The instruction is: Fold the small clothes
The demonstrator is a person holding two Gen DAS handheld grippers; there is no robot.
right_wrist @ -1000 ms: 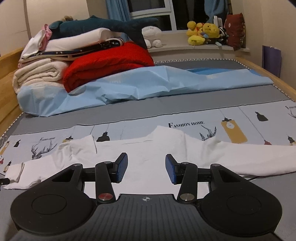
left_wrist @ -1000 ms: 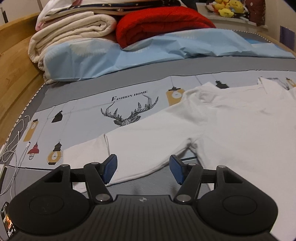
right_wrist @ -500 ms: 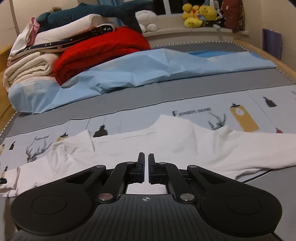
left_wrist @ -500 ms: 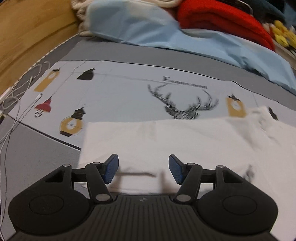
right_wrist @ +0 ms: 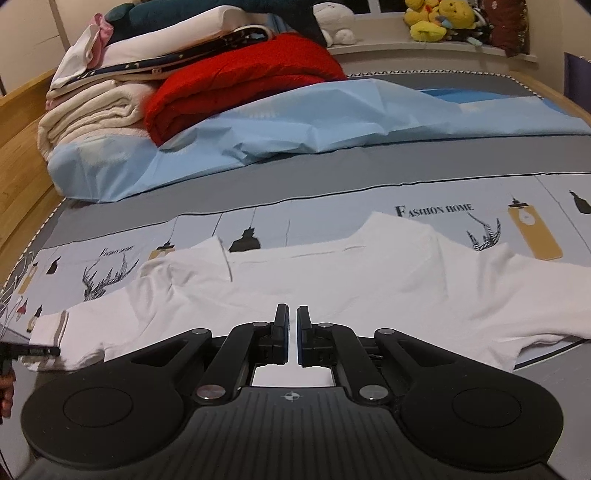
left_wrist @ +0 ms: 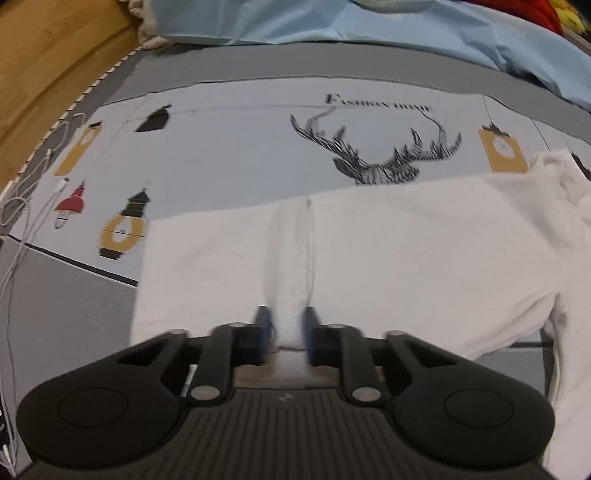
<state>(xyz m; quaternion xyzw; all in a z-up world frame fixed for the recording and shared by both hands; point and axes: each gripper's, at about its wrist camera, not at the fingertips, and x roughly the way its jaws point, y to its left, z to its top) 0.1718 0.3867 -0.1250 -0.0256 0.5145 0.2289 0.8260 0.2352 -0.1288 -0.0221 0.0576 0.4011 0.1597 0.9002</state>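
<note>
A white long-sleeved shirt [right_wrist: 369, 280] lies spread flat across the printed bedspread [right_wrist: 332, 221]. In the left wrist view its left sleeve [left_wrist: 406, 258] runs across the frame. My left gripper [left_wrist: 288, 328] is at the sleeve's near edge, close to the cuff, and its jaws are closing with a pinched ridge of white fabric between the blue pads. In the right wrist view that gripper's black tip [right_wrist: 55, 350] shows at the cuff [right_wrist: 51, 325]. My right gripper [right_wrist: 291, 332] is at the shirt's near hem, shut, with white cloth in the thin slit between its pads.
White charging cables [left_wrist: 22, 221] trail along the bed's left edge beside the wooden frame [left_wrist: 55, 55]. A light blue sheet [right_wrist: 332, 122], a red blanket [right_wrist: 240, 81] and folded cream blankets [right_wrist: 88, 114] are piled at the far side. Plush toys [right_wrist: 436, 18] line the window sill.
My left gripper travelled left along the sleeve towards the cuff and sank, and its wide jaws came together on the fabric. My right gripper's jaws shut at the hem.
</note>
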